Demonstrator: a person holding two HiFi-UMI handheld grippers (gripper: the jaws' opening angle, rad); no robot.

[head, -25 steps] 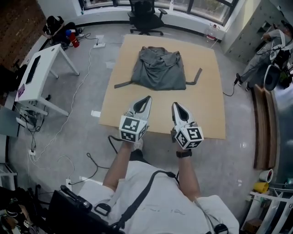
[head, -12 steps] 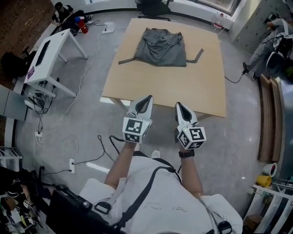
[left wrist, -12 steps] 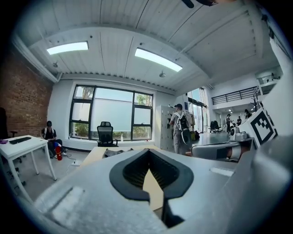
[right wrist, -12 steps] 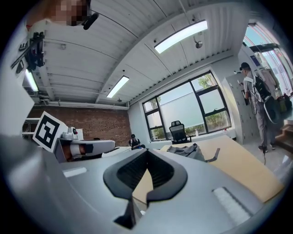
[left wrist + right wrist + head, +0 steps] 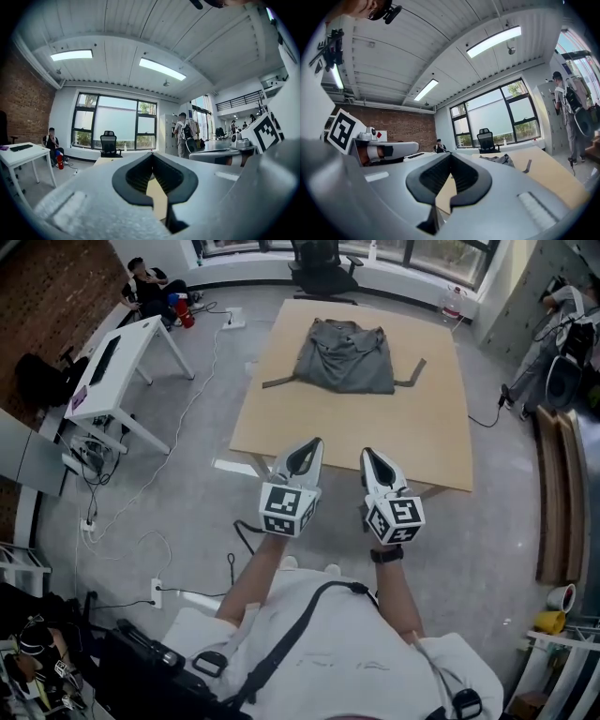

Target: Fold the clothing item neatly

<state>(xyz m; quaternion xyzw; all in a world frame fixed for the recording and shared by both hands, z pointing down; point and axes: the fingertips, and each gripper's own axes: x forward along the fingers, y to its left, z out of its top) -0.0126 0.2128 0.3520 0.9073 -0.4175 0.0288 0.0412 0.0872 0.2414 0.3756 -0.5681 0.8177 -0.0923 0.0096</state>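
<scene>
A grey garment (image 5: 346, 358) lies folded into a rough rectangle on the far half of the wooden table (image 5: 412, 437), with two dark straps sticking out at its left and right. In the right gripper view the grey garment (image 5: 501, 159) shows as a low heap on the table (image 5: 543, 168). My left gripper (image 5: 314, 442) and right gripper (image 5: 366, 453) hang side by side in front of the table's near edge, well short of the garment. Both are shut and hold nothing. Seen from their own cameras, the left gripper (image 5: 153, 153) and right gripper (image 5: 451, 154) point level toward the windows.
A black office chair (image 5: 320, 268) stands behind the table. A white desk (image 5: 112, 371) stands at the left, and a seated person (image 5: 150, 282) is beyond it. Cables run over the grey floor at the left. Another person (image 5: 183, 136) stands by cabinets at the right.
The table and garment have slid farther away in the head view as I stepped back. Both grippers stay shut and side by side.
</scene>
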